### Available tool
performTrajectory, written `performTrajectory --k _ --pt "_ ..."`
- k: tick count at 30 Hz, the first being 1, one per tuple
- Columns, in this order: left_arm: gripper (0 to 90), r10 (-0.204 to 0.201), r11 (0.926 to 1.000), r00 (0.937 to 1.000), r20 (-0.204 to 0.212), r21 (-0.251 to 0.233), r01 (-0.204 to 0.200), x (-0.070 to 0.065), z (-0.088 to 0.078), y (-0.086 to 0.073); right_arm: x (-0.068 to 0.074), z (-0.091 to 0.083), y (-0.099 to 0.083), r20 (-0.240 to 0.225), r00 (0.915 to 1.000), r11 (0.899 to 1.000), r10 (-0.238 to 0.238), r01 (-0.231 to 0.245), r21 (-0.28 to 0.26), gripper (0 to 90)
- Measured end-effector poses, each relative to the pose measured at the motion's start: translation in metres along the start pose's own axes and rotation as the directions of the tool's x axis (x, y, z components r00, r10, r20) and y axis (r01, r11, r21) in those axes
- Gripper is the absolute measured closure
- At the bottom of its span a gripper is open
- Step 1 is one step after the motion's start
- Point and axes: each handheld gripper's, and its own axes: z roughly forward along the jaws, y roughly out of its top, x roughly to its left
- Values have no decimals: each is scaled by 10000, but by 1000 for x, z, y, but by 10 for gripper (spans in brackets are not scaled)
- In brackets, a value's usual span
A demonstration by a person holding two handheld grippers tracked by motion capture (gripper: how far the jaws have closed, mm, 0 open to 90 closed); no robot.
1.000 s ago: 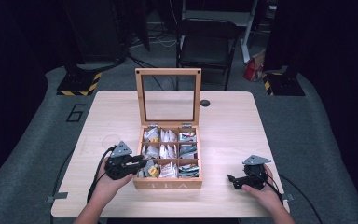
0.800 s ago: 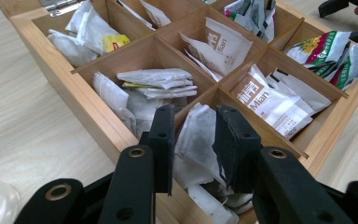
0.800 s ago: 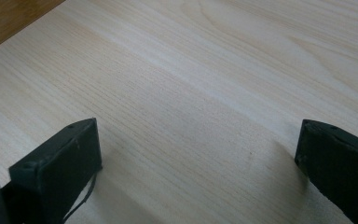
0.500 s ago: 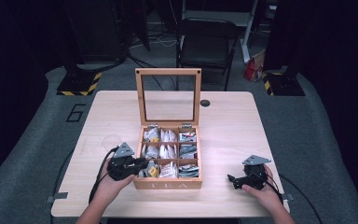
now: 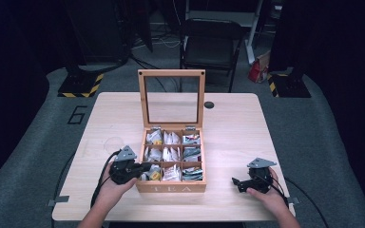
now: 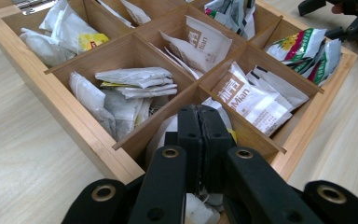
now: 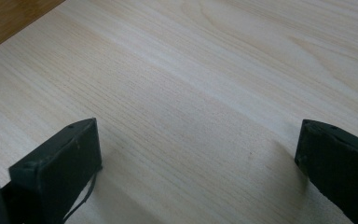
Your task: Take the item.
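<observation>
While its jaws are pressing together inside the near-left compartment of the tea box [image 5: 171, 187], at 9 o'clock, the left gripper [image 6: 199, 122] is seemingly pinching a tea bag [image 6: 168, 131]; the right gripper [image 5: 241, 183], jaws spread, is idling on the table [image 5: 237, 128] at 3 o'clock.

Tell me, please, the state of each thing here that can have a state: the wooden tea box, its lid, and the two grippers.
Wooden tea box with nine compartments: open, with tea bags in its compartments.
Glass-paned wooden lid: raised, standing upright behind the box.
Left gripper: jaws pressed together, over the near corner compartment; whether a bag is pinched, I cannot tell.
Right gripper: jaws wide apart, empty, on the pale wooden table.
</observation>
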Motion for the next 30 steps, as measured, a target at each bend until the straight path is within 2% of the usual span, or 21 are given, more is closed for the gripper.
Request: performTrajectory --k 6,17,30 --pt "900 20 10000 9999 143 -72 -19 -4 -2 0 0 0 0 19 10000 10000 16 -16 -13 0" --pt "900 337 9990 9994 -71 -280 -338 -4 -12 5 0 0 0 0 10000 10000 -2 2 -3 0" --pt "900 346 9972 9990 -277 -654 -363 -4 -24 10 0 0 0 45 10000 10000 -2 2 -6 0"
